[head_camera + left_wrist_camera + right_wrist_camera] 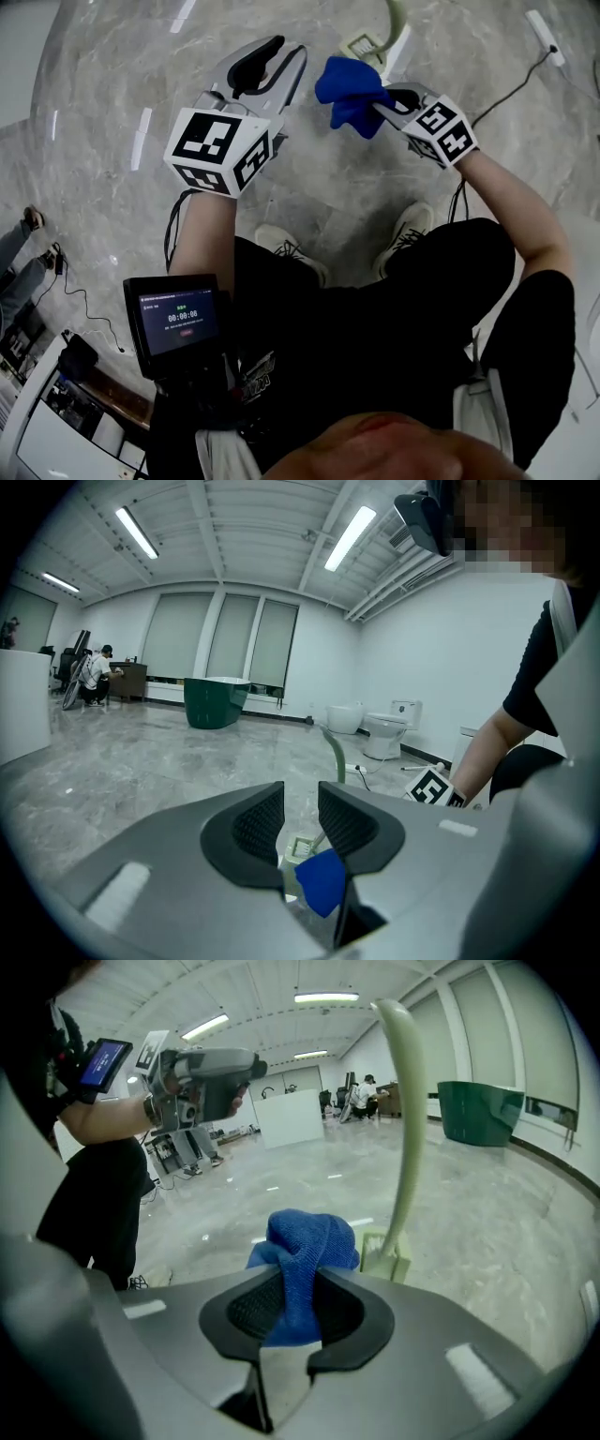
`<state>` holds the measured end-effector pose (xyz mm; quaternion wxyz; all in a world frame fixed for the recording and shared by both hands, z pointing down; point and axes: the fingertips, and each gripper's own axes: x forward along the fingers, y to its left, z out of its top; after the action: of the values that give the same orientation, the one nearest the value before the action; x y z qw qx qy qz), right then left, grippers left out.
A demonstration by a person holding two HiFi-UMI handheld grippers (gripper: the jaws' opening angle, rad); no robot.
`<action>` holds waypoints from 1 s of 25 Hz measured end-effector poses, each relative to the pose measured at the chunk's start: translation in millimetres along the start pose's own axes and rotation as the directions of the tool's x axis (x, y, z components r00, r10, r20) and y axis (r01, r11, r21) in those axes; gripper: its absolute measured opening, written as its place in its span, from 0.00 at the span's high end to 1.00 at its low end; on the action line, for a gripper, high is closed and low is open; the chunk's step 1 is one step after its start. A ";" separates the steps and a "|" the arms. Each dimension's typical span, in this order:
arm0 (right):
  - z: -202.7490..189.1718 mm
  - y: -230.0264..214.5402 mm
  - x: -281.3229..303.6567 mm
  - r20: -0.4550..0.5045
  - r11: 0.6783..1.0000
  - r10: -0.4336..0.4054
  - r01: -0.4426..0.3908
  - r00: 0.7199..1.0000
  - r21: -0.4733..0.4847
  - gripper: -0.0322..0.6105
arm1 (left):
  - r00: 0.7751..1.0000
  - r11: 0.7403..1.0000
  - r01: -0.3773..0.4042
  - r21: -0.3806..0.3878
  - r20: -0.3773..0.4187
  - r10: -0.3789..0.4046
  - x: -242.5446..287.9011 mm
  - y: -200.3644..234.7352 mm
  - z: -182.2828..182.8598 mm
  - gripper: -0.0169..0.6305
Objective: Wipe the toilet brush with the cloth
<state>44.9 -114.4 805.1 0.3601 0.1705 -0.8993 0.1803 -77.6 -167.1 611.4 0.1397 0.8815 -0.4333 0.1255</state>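
Note:
The toilet brush stands on the marble floor ahead of me, its pale green curved handle (405, 1129) rising from a square head (384, 1258); in the head view the head (361, 45) shows at the top. My right gripper (298, 1283) is shut on a bunched blue cloth (305, 1241), held in the air just left of the handle and apart from it. In the head view the cloth (349, 92) hangs between the two grippers. My left gripper (300, 803) is raised beside it, its jaws slightly apart with nothing between them; through the gap show the brush head (302, 847) and the cloth (322, 881).
A power strip (544, 33) with a cable lies on the floor at the far right. My shoes (281, 246) stand below the grippers. A dark green tub (216, 702) and white toilets (389, 728) line the far wall, where a person (94, 677) crouches.

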 end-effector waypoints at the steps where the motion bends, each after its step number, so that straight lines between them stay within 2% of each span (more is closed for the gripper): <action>1: -16.6 -6.2 -1.4 -0.029 0.999 -0.013 0.014 0.999 0.032 0.82 | 1.000 1.000 0.002 0.001 -0.001 -0.002 0.6 -0.6 0.1 0.80; 6: -79.0 -54.2 4.1 -0.160 0.970 -0.102 0.133 0.982 0.201 0.82 | 1.000 1.000 0.010 0.004 -0.002 -0.010 2.9 -2.3 4.2 0.80; 10: -106.9 -87.2 19.8 -0.225 0.947 -0.152 0.207 0.962 0.246 0.82 | 1.000 1.000 0.015 0.010 -0.009 -0.015 2.0 -3.9 3.0 0.80; 14: -123.5 -129.7 30.0 -0.308 0.900 -0.228 0.321 0.924 0.296 0.82 | 1.000 1.000 0.002 0.015 -0.026 -0.002 -1.0 0.5 -1.9 0.80; 19: -105.6 -172.7 22.9 -0.299 0.852 -0.323 0.413 0.898 0.322 0.82 | 0.999 1.000 -0.008 0.018 -0.036 0.008 -2.6 4.9 -4.9 0.80; 22: -79.5 -184.5 14.5 -0.250 0.833 -0.359 0.429 0.899 0.348 0.82 | 0.999 1.000 -0.006 0.017 -0.036 0.007 -3.1 4.9 -5.2 0.80; 25: -55.6 -188.8 3.3 -0.199 0.834 -0.367 0.416 0.909 0.363 0.82 | 0.999 1.000 0.002 0.015 -0.036 -0.001 -2.2 2.4 -5.4 0.80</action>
<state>157.7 -255.7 883.1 0.4010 0.4093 -0.7660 0.2913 -81.4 -165.1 615.9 0.1407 0.8804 -0.4292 0.1444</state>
